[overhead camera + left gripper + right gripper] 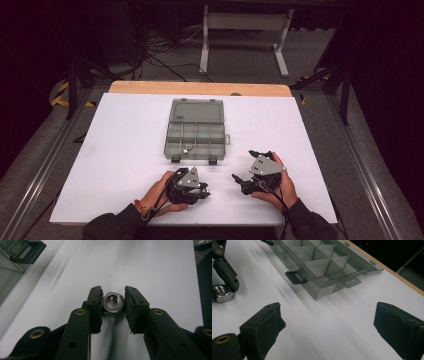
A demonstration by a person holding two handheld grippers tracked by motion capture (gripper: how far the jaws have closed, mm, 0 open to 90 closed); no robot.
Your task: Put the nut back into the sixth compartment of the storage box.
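A steel hex nut (pixel 113 302) lies flat on the white table (pixel 125 150), close to its front edge. My left gripper (pixel 113 290) is shut on the nut, with a black pad against each side of it. In the high view the left gripper (pixel 202 191) points right, and a hand holds it. The nut (pixel 221 293) and one left finger (pixel 227 275) sit at the left edge of the right gripper view. My right gripper (pixel 329 315) is wide open with nothing between its pads. From above, the right gripper (pixel 245 165) is just right of the left one.
An open, clear grey compartment box (pixel 195 132) sits mid-table, lid folded back, latches toward me. A small metal part (pixel 186 148) lies in a front compartment. The box (pixel 324 265) is ahead of the right gripper, and its corner (pixel 10 270) is at the upper left of the left gripper view.
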